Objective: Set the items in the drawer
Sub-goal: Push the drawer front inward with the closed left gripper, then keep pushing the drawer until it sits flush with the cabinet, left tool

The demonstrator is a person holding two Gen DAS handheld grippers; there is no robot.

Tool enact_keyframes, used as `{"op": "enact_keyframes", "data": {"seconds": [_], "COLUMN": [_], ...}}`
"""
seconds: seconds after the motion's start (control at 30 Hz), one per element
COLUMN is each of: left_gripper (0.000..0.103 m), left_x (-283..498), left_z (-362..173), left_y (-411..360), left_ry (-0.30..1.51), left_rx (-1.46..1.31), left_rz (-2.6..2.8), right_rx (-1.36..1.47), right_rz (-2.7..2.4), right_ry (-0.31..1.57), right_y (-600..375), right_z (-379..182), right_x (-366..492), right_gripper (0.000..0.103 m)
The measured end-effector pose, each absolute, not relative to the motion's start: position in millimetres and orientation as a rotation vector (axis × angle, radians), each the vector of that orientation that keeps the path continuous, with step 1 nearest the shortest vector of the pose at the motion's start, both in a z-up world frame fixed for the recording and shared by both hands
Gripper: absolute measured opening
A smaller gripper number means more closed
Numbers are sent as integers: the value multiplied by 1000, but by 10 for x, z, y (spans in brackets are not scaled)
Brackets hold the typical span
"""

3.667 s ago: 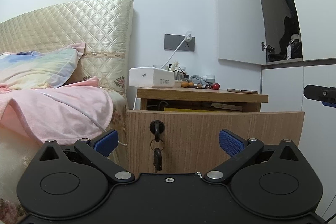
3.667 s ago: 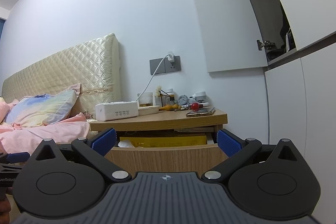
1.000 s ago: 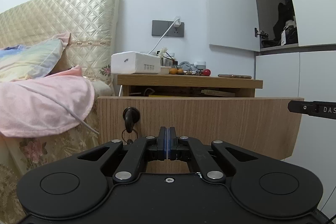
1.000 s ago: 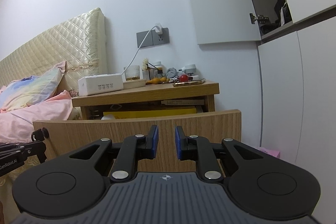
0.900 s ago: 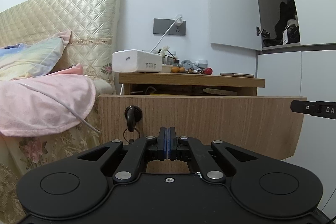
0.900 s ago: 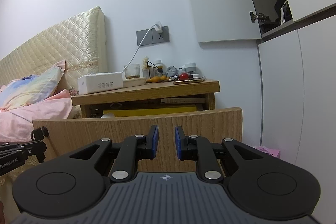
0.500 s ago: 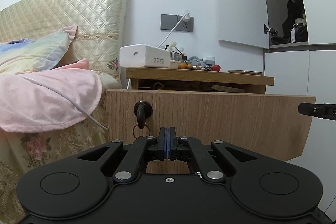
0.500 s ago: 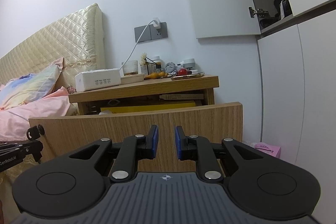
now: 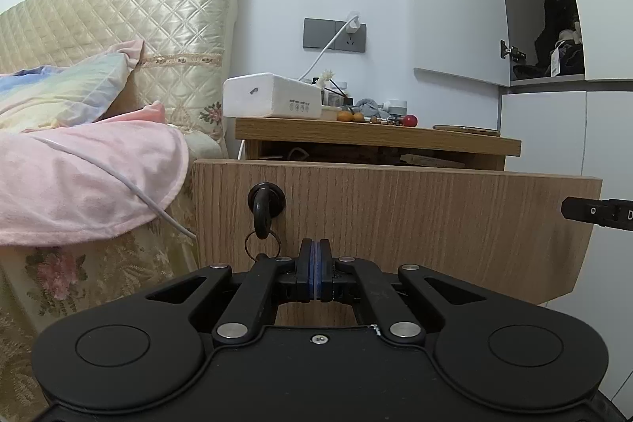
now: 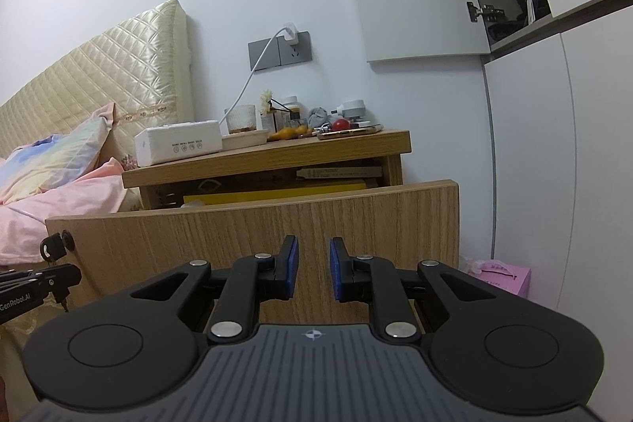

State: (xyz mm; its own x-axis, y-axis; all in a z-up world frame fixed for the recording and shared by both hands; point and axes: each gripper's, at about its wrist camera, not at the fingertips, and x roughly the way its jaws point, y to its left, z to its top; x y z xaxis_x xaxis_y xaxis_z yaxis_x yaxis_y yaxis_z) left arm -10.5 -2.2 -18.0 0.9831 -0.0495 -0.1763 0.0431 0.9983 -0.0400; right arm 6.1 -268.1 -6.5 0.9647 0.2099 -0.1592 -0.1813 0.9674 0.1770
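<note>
The wooden drawer [image 9: 395, 216] of the nightstand [image 9: 376, 137] stands pulled out, with a black key [image 9: 263, 208] hanging in its lock. My left gripper [image 9: 315, 269] is shut and empty, close in front of the drawer front, just right of the key. In the right wrist view the drawer [image 10: 237, 236] holds a flat yellow item [image 10: 277, 194]. My right gripper [image 10: 312, 267] faces the drawer front with a narrow gap between its blue pads and nothing in it. On the nightstand top [image 10: 277, 155] lie a white box [image 10: 178, 145], a phone [image 10: 348, 132], a red ball [image 10: 340, 124] and small clutter.
A bed with a pink blanket [image 9: 79, 180] and a quilted headboard [image 9: 138, 38] lies to the left. White wardrobe doors [image 10: 554, 165] close off the right. A pink box [image 10: 502, 273] sits on the floor beside the drawer. A charger cable [image 10: 253, 78] runs from the wall socket.
Since the oldest frames both grippers have closed from wide open, the left fully, the right to a narrow gap. Over the last second the views have only shifted slightly.
</note>
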Motion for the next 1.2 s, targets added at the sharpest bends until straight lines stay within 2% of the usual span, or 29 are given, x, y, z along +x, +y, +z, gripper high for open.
{"op": "enact_keyframes", "data": {"seconds": [1.2], "left_gripper": [0], "left_x": [358], "left_z": [-197], "left_y": [-8], "left_ry": [178], "left_rx": [2], "left_rz": [2], "right_rx": [184], "right_rz": [208], "right_ry": [180], "right_y": [-2709], "right_z": [-135], "right_x": [400], "right_gripper": [19]}}
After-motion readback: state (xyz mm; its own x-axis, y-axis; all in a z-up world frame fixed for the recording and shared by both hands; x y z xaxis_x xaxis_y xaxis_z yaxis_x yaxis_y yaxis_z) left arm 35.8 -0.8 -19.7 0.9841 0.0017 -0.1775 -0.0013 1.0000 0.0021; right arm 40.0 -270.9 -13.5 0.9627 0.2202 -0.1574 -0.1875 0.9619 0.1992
